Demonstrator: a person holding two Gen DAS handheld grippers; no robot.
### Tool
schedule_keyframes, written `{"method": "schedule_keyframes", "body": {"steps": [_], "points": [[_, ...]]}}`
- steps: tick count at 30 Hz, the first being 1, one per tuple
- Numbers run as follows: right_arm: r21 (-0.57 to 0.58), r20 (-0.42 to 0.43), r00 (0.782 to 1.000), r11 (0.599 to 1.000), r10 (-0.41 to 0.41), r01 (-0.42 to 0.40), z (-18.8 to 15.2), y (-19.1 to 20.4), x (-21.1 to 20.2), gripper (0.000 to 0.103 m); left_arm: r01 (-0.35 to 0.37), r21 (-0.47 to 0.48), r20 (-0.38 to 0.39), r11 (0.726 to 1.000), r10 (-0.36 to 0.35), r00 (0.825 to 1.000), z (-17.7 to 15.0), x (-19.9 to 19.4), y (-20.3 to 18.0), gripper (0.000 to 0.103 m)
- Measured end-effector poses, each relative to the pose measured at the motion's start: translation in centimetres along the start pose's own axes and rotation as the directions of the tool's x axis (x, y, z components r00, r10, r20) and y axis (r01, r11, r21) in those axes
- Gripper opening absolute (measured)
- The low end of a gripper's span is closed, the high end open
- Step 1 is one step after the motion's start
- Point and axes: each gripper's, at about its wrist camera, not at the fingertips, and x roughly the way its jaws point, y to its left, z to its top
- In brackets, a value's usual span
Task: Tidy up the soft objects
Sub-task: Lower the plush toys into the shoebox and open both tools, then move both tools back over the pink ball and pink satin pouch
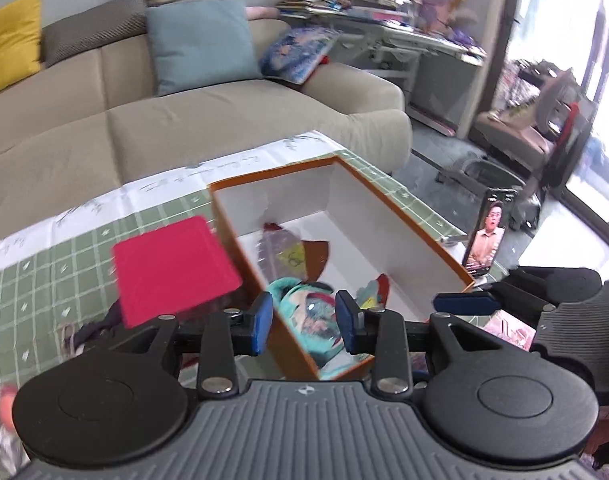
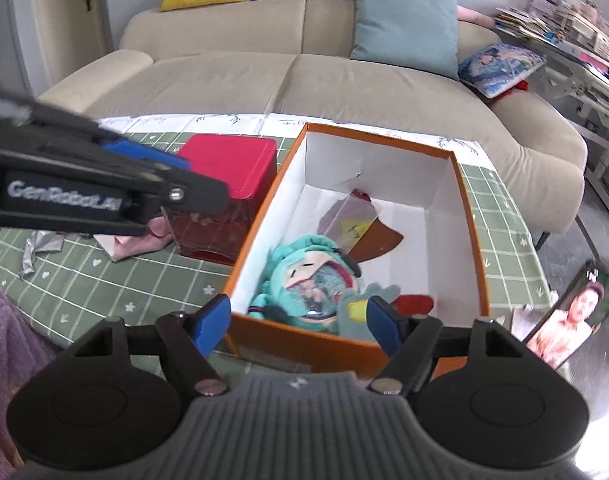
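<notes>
The left gripper [image 1: 304, 322] hangs above the near corner of the orange box [image 1: 404, 220], its jaws parted and holding nothing; between them shows the teal plush doll [image 1: 310, 312] lying inside the box. The right gripper [image 2: 298, 322] hovers at the box's near short wall [image 2: 300, 338], jaws likewise spread wide and empty, with the doll [image 2: 308, 280] just ahead of them.

Only the right wrist view gives the doll whole: it lies at the near end of the box with its long axis running roughly along the box's length, its hooded head toward the far end and its feet toward the jaws. Just right of it sits a grey-green soft toy [image 2: 360, 308] with a yellow patch, and beyond the doll a flat brown piece [image 2: 378, 242] under a clear wrapper [image 2: 350, 216]. That view also catches the left gripper from the side, off to the left of the jaws, above the red box [image 2: 228, 184], with a pink cloth [image 2: 136, 242] and a silver scrap [image 2: 40, 248] on the green checked surface [image 2: 116, 280].

The left wrist view shows the red box [image 1: 172, 268] only as a blurred lid left of its jaws, and the right gripper's blue pad [image 1: 464, 304] to their right. A phone [image 1: 488, 236] stands upright past the box's right side. The box's long axis runs away from both jaws toward the beige sofa [image 2: 264, 80].
</notes>
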Motion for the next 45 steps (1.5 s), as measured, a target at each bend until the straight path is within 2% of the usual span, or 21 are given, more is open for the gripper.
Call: {"method": "schedule_keyframes", "body": {"steps": [5,11,20,22,28,32,39,45], "points": [[0.078,0.010,1.000,0.997,-0.008,0.007,-1.0,1.4,-0.5,0.074,-0.048,-0.048,0.035,0.998,0.049,0.998,-2.4,-1.8,1.6,0.041],[0.101,0.018,1.000,0.995,-0.015,0.013,-1.6,3.1,-0.8,0.076,-0.083,-0.107,0.051,0.991,0.089,0.995,-5.4,-3.5,4.2,0.042],[0.053,0.026,1.000,0.999,0.004,-0.005,-2.2,6.8,-0.7,0.076,-0.127,-0.165,0.069,0.978,0.140,0.988,-9.3,-5.6,7.1,0.044],[0.041,0.028,1.000,0.999,0.007,-0.008,-2.3,7.7,-0.6,0.079,-0.148,-0.172,0.075,0.974,0.163,0.984,-10.0,-5.9,7.5,0.044],[0.002,0.062,0.998,1.000,0.017,-0.017,-2.2,10.4,-0.2,0.081,-0.182,-0.222,0.055,0.958,0.199,0.978,-11.3,-6.7,9.1,0.044],[-0.036,0.069,0.997,0.999,0.027,-0.025,-1.9,12.2,0.6,0.080,-0.222,-0.265,0.045,0.938,0.242,0.969,-12.3,-7.1,10.5,0.044],[-0.098,0.089,0.993,0.993,0.078,-0.069,-0.5,15.5,2.3,0.080,-0.281,-0.371,-0.004,0.885,0.301,0.954,-13.6,-7.7,14.3,0.044],[-0.142,0.092,0.983,0.979,0.161,-0.147,1.1,18.3,4.9,0.076,-0.332,-0.404,-0.028,0.853,0.351,0.936,-13.9,-7.9,17.9,0.044]]}}
